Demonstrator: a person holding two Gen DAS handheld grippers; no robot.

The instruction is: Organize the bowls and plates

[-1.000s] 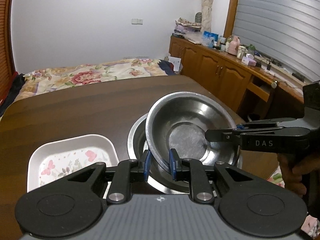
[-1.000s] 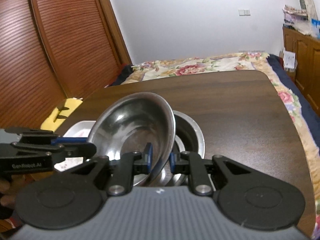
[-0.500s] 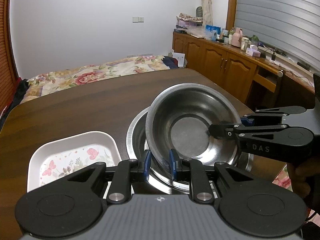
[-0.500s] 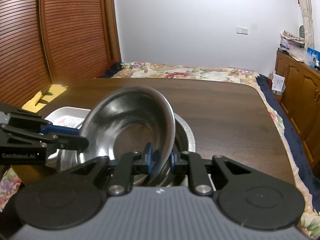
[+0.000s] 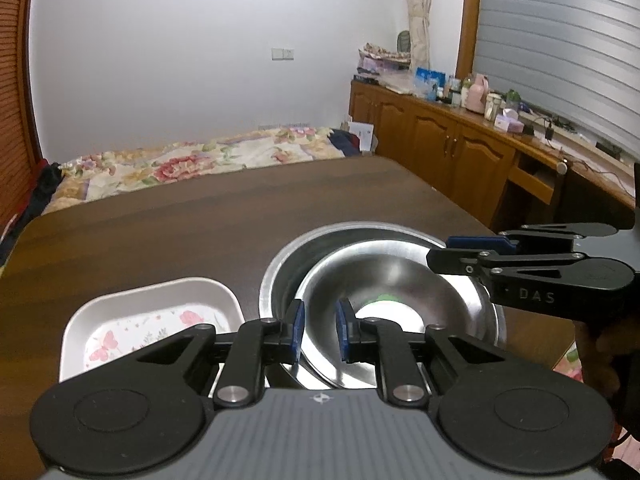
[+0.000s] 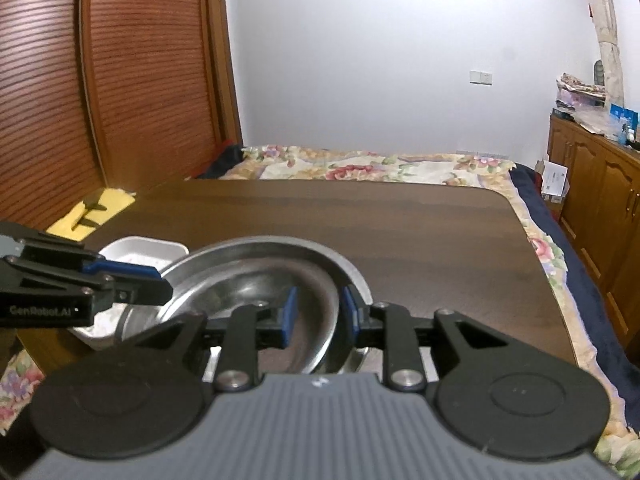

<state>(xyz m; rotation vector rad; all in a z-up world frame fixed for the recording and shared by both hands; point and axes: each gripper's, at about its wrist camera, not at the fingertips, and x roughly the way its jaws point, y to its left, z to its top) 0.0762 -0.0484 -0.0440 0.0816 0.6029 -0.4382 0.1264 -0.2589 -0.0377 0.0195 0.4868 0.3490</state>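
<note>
A small steel bowl [image 5: 400, 280] rests tilted inside a larger steel bowl [image 5: 280, 272] on the dark wooden table [image 5: 200, 232]. My left gripper [image 5: 320, 332] is open, its blue pads standing on either side of the small bowl's near rim without pinching it. My right gripper [image 6: 318, 314] is open too and straddles the opposite rim of the small bowl [image 6: 248, 284]. Each gripper shows in the other's view: the right gripper [image 5: 438, 250] above the bowl's right edge, the left gripper [image 6: 164, 282] at its left edge. A white floral plate [image 5: 160, 320] lies left of the bowls.
The table edge [image 6: 560, 320] drops off close to the right of the bowls. A bed with a floral cover [image 5: 200, 160] lies beyond the far edge. Wooden cabinets [image 5: 460, 152] line the right wall. A yellow item [image 6: 92, 212] sits by the wooden shutters.
Both grippers lowered the small steel bowl into the larger bowl, then opened. The small bowl went from steeply tilted to lying nearly flat inside the big one.
</note>
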